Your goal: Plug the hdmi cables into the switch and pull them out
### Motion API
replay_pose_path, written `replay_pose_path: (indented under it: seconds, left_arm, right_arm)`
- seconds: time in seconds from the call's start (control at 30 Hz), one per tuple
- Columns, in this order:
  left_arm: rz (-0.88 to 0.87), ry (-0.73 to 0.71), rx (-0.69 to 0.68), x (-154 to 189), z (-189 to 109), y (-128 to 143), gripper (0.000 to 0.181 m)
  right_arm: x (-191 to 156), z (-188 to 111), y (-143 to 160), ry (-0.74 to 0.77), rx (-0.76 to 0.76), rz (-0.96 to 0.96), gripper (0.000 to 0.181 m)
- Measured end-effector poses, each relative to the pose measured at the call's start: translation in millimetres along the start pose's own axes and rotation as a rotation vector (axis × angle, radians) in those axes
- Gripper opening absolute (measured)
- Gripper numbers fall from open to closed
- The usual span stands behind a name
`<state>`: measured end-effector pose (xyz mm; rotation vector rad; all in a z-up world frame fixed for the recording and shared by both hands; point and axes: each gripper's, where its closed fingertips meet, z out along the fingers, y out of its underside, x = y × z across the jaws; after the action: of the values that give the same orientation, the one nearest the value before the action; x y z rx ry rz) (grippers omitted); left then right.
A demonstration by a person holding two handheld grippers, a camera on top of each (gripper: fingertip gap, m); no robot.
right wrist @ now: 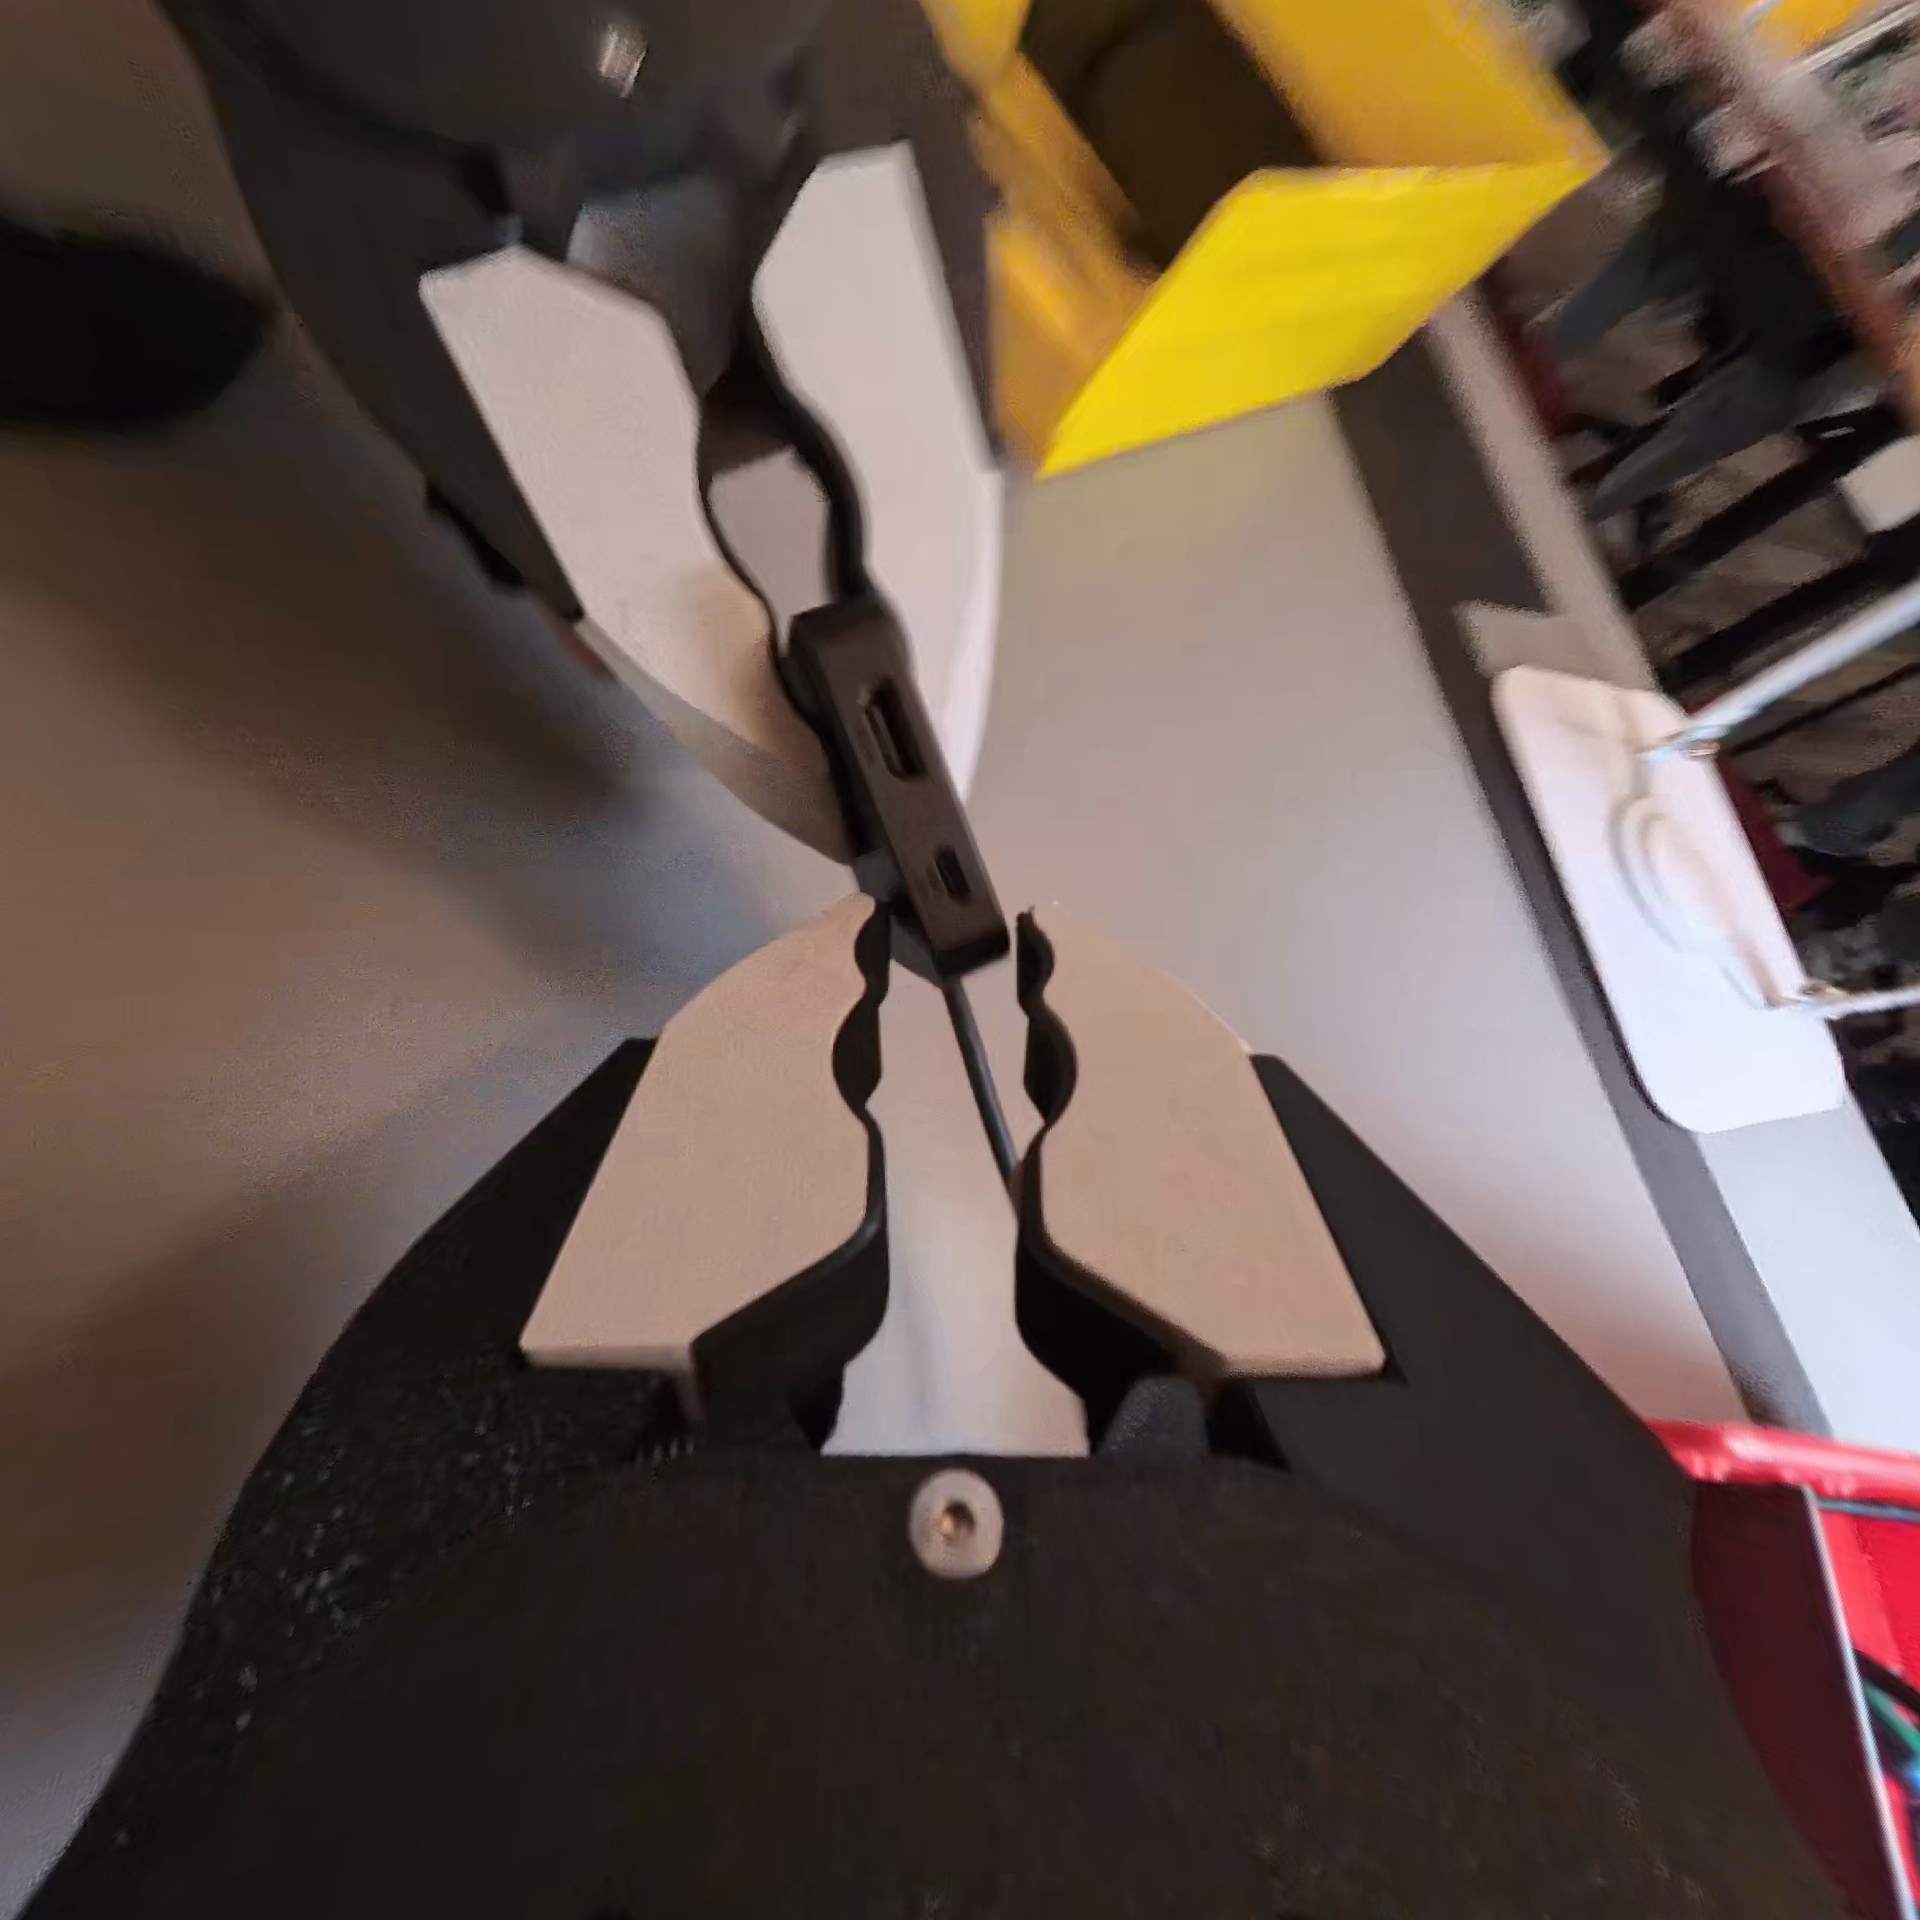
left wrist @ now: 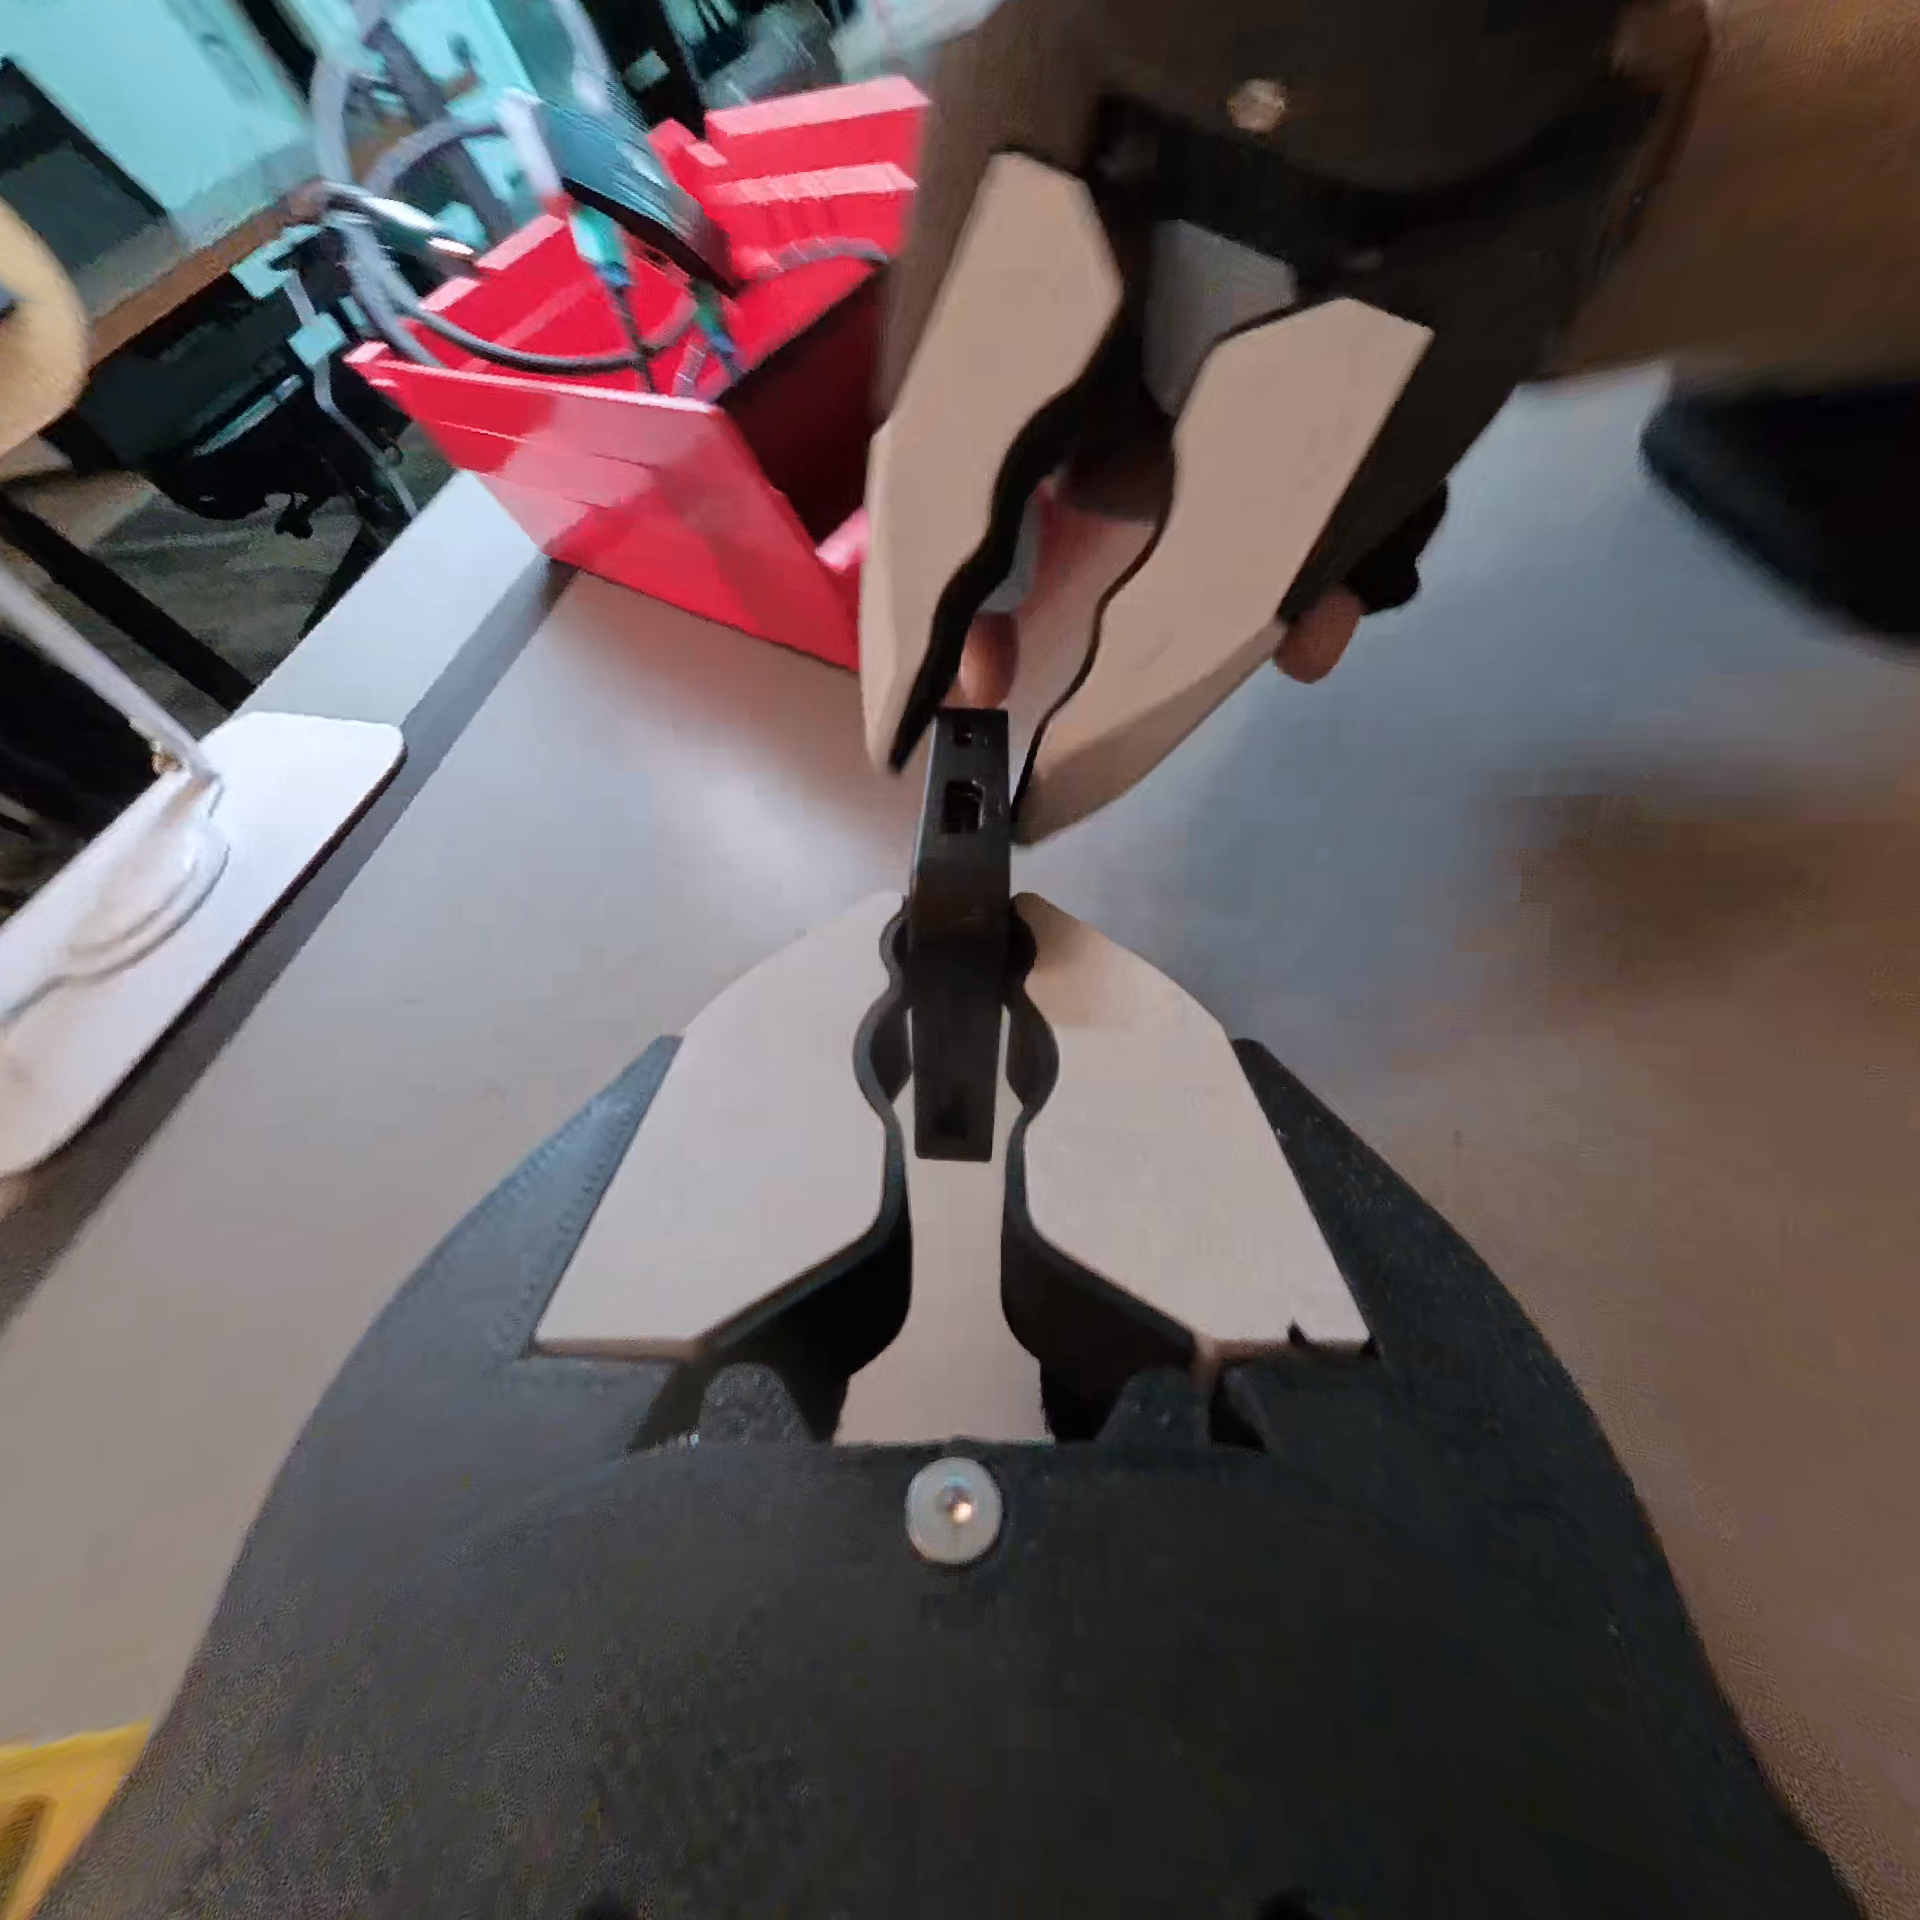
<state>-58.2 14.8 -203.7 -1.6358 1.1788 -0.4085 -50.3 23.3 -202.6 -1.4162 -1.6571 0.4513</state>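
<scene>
The black switch is held edge-up above the tabletop, clamped between the jaws of the left gripper, with its ports facing up and no cable plugged in. The right gripper faces it, jaws parted narrowly around the switch's far end and a thin black lead, gripping nothing firmly as far as can be seen. This looks like repositioning before plugging; next an hdmi cable must be fetched, probably from the red box.

Switch between facing grippers, above table
</scene>
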Motion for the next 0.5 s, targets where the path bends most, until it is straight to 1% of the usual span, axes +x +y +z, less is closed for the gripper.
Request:
replay_pose_path:
  seconds: [0.07, 0.1, 0.13, 0.17, 0.23, 0.3, 0.37, 0.43, 0.47, 0.5]
  left_arm:
    - [-0.201, -0.017, 0.140, -22, -14, -11, 0.014]
    - [-0.310, -0.024, 0.225, -34, -22, -16, 0.014]
    - [-0.418, -0.027, 0.312, -46, -31, -21, 0.014]
    - [-0.518, -0.025, 0.403, -56, -40, -25, 0.014]
    - [-0.687, -0.008, 0.589, -72, -58, -33, 0.014]
    - [-0.807, 0.052, 0.755, -78, -71, -39, 0.014]
    - [-0.858, 0.126, 0.857, -74, -77, -46, 0.014]
    - [-0.844, 0.216, 0.873, -61, -73, -55, 0.014]
    - [-0.819, 0.251, 0.867, -52, -70, -60, 0.014]
    - [-0.791, 0.284, 0.851, -43, -66, -64, 0.014]
  right_arm:
    - [25, -21, -27, 0.088, 0.200, 0.114, 0.025]
    - [31, -32, -40, 0.100, 0.299, 0.164, 0.024]
    - [33, -41, -49, 0.086, 0.378, 0.218, 0.021]
    - [29, -44, -56, 0.040, 0.435, 0.275, 0.019]
    - [13, -35, -62, -0.106, 0.481, 0.408, 0.019]
    - [1, -17, -61, -0.185, 0.497, 0.521, 0.027]
    - [-1, -1, -59, -0.201, 0.514, 0.610, 0.038]
    - [0, 2, -66, -0.247, 0.584, 0.706, 0.045]
    - [1, 0, -71, -0.274, 0.630, 0.748, 0.044]
    - [3, -3, -75, -0.292, 0.669, 0.771, 0.037]
